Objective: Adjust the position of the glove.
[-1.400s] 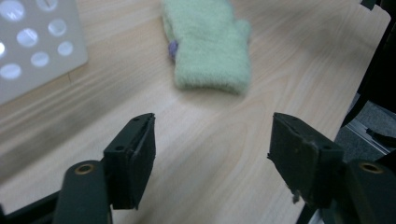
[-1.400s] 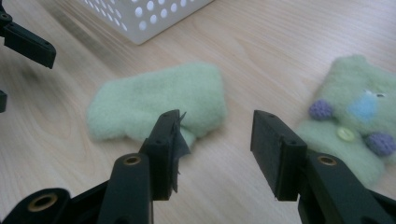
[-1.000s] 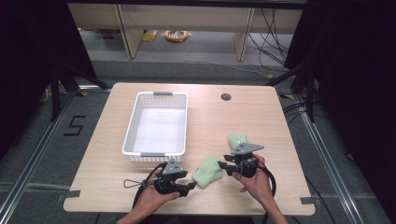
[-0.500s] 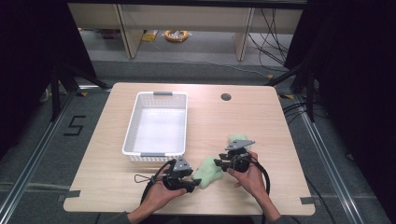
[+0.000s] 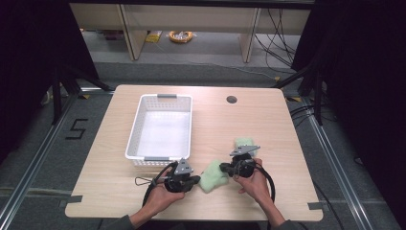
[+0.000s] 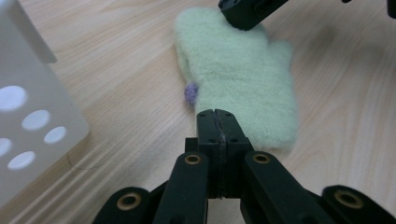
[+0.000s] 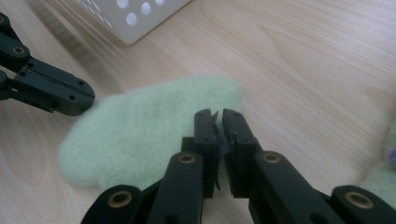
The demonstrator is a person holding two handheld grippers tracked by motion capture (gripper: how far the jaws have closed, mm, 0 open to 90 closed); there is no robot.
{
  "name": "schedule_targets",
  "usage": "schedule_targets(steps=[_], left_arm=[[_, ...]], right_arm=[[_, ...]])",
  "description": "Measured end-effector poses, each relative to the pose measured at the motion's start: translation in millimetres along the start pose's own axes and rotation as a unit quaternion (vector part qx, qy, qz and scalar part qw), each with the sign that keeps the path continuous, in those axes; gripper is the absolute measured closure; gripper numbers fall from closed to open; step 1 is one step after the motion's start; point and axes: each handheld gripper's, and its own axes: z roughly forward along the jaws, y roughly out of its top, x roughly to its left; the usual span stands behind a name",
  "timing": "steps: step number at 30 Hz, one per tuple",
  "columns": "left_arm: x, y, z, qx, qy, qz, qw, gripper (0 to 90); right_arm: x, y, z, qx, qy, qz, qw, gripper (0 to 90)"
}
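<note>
A pale green fuzzy mitten (image 5: 213,178) lies flat near the table's front edge, between my two grippers. The left gripper (image 5: 196,180) points right at its near edge. Its jaws have just been closing and now meet over that edge (image 6: 215,114), with no fabric showing between them. The right gripper (image 5: 223,167) points left at the mitten's other end. It has also just been closing, and a thin slit remains at the tips (image 7: 218,116) above the mitten (image 7: 144,126). A small purple tuft (image 6: 190,92) sits on the mitten's side.
A white perforated basket (image 5: 158,158) stands just behind the left gripper. A second green mitten (image 5: 244,142) lies behind the right gripper. There is a round cable hole (image 5: 231,99) at the back of the table. Cables trail from both grippers toward the front edge.
The right gripper has edged left toward the mitten. The left gripper and the mitten have hardly moved.
</note>
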Motion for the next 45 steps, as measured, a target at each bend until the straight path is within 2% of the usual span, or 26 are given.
schedule_targets(steps=[1,2,4,7,9,11,12,15,18,19,20,21,22,25,26,27,28,31,32,33,36,37,39,40,42,45], left_arm=[[0.7,0.6,-0.5,0.001,0.001,0.011,0.9999,89.7],[0.5,0.7,-0.5,0.001,0.001,0.014,0.9999,89.7],[0.3,0.7,-1.1,0.002,0.002,0.02,0.9998,89.8],[0.8,1.1,-1.1,0.003,-0.001,0.019,0.9998,89.9],[0.7,-0.2,-0.4,0.0,-0.001,0.005,1.0,89.7],[1.6,-0.2,-0.7,0.0,-0.001,0.01,0.9999,89.6],[2.3,0.0,0.4,-0.005,0.002,0.006,1.0,80.1],[3.9,-0.4,0.3,0.001,0.007,0.003,1.0,73.0],[4.9,-0.2,1.9,0.002,-0.004,-0.031,0.9995,64.8],[4.9,-0.2,1.9,0.002,-0.004,-0.031,0.9995,63.8],[3.4,-0.1,2.0,-0.001,-0.009,-0.046,0.9989,63.3],[3.3,0.1,1.0,0.007,-0.016,-0.045,0.9988,62.7],[0.9,0.6,1.6,0.002,-0.019,-0.056,0.9982,61.5],[-2.0,1.6,0.9,0.003,-0.022,-0.048,0.9986,57.7],[-4.6,2.3,1.3,-0.002,-0.021,-0.054,0.9983,56.5],[-5.0,2.4,1.2,-0.002,-0.023,-0.049,0.9986,56.5],[-7.8,2.5,2.7,-0.002,-0.032,-0.062,0.9976,54.4],[-9.3,1.6,4.2,0.0,-0.037,-0.071,0.9968,52.2],[-9.5,0.8,4.8,0.001,-0.031,-0.067,0.9973,52.3],[-10.0,0.6,5.2,0.002,-0.04,-0.07,0.9968,53.8],[-11.0,0.0,6.2,0.003,-0.047,-0.071,0.9964,60.9],[-11.5,-0.8,6.9,0.004,-0.057,-0.062,0.9964,66.3],[-11.3,-1.0,7.0,0.005,-0.058,-0.058,0.9966,69.1],[-8.3,-1.3,5.9,0.01,-0.062,-0.061,0.9962,75.5],[-6.3,-2.0,5.2,0.007,-0.069,-0.074,0.9949,79.5],[-3.8,-1.0,3.4,0.005,-0.061,-0.065,0.996,81.1]], right_arm=[[0.7,-0.1,-0.3,0.002,0.0,0.003,1.0,85.3],[1.6,-1.0,1.6,-0.013,-0.002,0.009,0.9999,85.4],[1.8,-0.7,-0.9,-0.004,-0.002,0.009,0.9999,85.6],[1.8,-0.7,-1.5,-0.004,-0.002,0.009,1.0,85.6],[1.6,-1.5,-1.9,-0.003,-0.002,0.007,1.0,85.6],[1.7,-1.9,-1.8,-0.004,-0.003,0.009,0.9999,85.6],[3.5,-2.8,-0.3,-0.012,-0.004,0.019,0.9997,85.5],[6.5,-4.1,-1.3,-0.009,-0.014,0.016,0.9997,85.1],[11.2,-10.1,-7.9,0.006,-0.013,0.027,0.9995,84.6],[11.2,-10.1,-7.9,0.006,-0.013,0.027,0.9995,84.6],[9.7,-13.6,-9.7,-0.002,-0.008,0.035,0.9994,84.5],[8.6,-15.1,-10.1,-0.003,-0.009,0.034,0.9994,84.5],[8.8,-16.0,-10.3,-0.002,-0.01,0.039,0.9992,84.5],[9.2,-17.0,-8.0,-0.014,-0.01,0.042,0.999,84.4],[9.9,-16.3,-9.9,0.001,-0.01,0.04,0.9992,84.4],[9.9,-16.3,-9.9,0.001,-0.01,0.04,0.9992,84.4],[10.0,-16.7,-8.0,-0.009,-0.012,0.034,0.9993,84.3],[10.0,-16.8,-8.1,-0.008,-0.013,0.034,0.9993,84.3],[10.3,-16.9,-8.1,-0.008,-0.013,0.033,0.9993,84.2],[10.4,-16.9,-8.1,-0.008,-0.012,0.033,0.9993,84.2],[10.3,-17.0,-8.0,-0.008,-0.011,0.034,0.9993,84.2],[10.4,-16.8,-8.7,-0.003,-0.011,0.032,0.9994,84.2],[11.3,-16.7,-9.1,0.001,-0.012,0.036,0.9993,84.2],[12.9,-17.2,-7.8,-0.005,-0.01,0.044,0.999,84.2],[11.4,-17.4,-7.4,-0.009,-0.007,0.032,0.9994,84.4],[12.0,-17.1,-8.7,-0.008,-0.008,0.03,0.9995,84.9]])
